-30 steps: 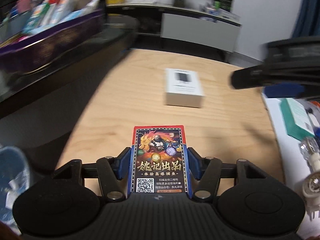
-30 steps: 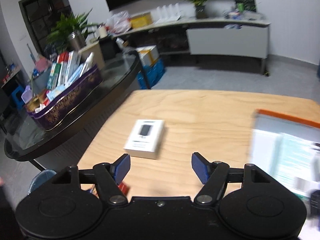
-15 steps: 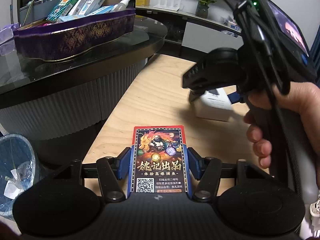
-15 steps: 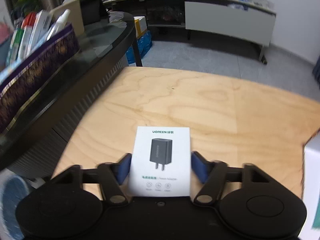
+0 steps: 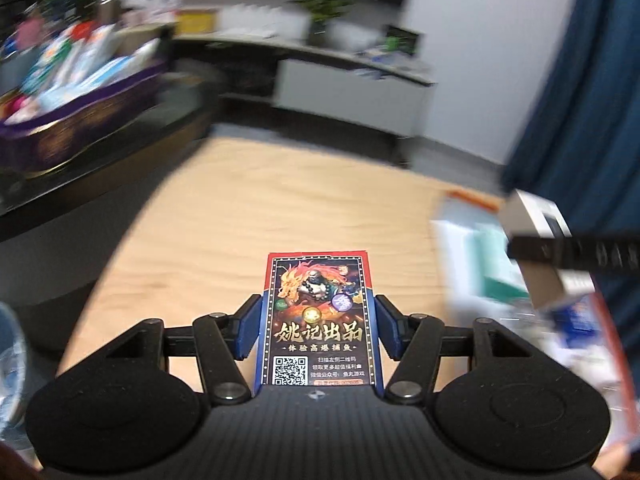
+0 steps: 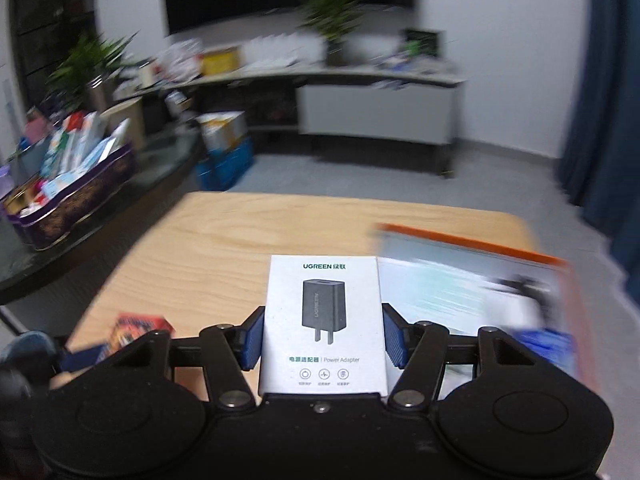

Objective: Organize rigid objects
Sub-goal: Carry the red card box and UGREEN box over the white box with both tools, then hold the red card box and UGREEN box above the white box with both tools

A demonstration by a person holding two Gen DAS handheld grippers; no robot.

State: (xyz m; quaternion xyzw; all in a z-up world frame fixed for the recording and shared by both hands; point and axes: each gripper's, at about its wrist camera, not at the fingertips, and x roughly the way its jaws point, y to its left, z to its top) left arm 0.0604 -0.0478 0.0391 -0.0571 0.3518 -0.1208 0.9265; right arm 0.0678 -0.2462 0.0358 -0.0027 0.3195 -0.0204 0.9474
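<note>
My left gripper [image 5: 318, 330] is shut on a red-and-blue playing card box [image 5: 318, 316] and holds it above the wooden table [image 5: 248, 216]. My right gripper [image 6: 323, 336] is shut on a white UGREEN power adapter box [image 6: 323, 320], lifted off the table [image 6: 240, 248]. The card box also shows low at the left of the right wrist view [image 6: 136, 330]. The adapter box and the right gripper's dark body show at the right edge of the left wrist view [image 5: 536, 216].
An orange-rimmed tray with blurred items [image 6: 480, 292] lies on the table's right side; it also shows in the left wrist view [image 5: 480, 264]. A purple tin of boxes [image 6: 68, 196] stands on the dark glass table [image 6: 160, 168] at left.
My right gripper closed on the adapter box and lifted it off the table toward the tray side. My left gripper still holds the card box and has swung right.
</note>
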